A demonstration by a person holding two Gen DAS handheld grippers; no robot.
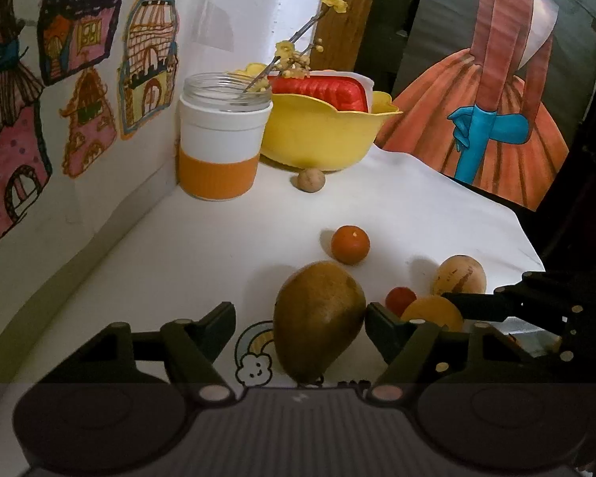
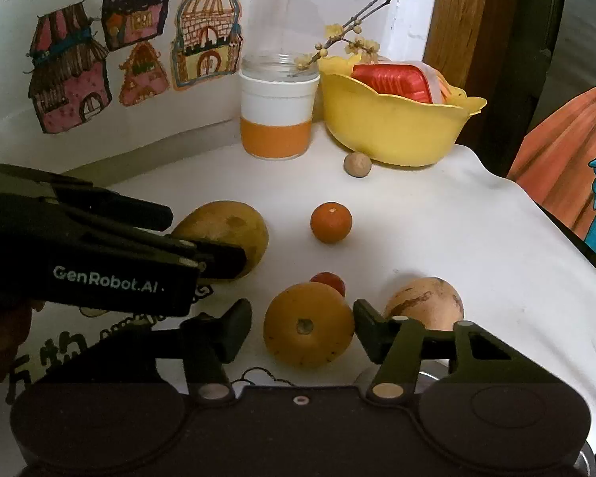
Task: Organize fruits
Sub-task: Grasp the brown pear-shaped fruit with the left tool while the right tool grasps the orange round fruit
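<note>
Your left tongs [image 1: 300, 324] stand released around the brownish-green oval mango [image 1: 320, 320] on the white-clothed counter [image 1: 202, 246], while your right tongs [image 2: 302, 328] stand released around the round yellow-orange fruit [image 2: 309, 325], its right finger touching.

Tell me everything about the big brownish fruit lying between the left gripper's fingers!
The brownish fruit looks like a mango, olive-brown with yellower, blotchy skin on its far side. It lies on its side on the white tablecloth, the narrow end pointing at the left-wrist camera. The left gripper is open around it; one finger appears to touch its side, the other stands apart. No other fruit touches it.
</note>
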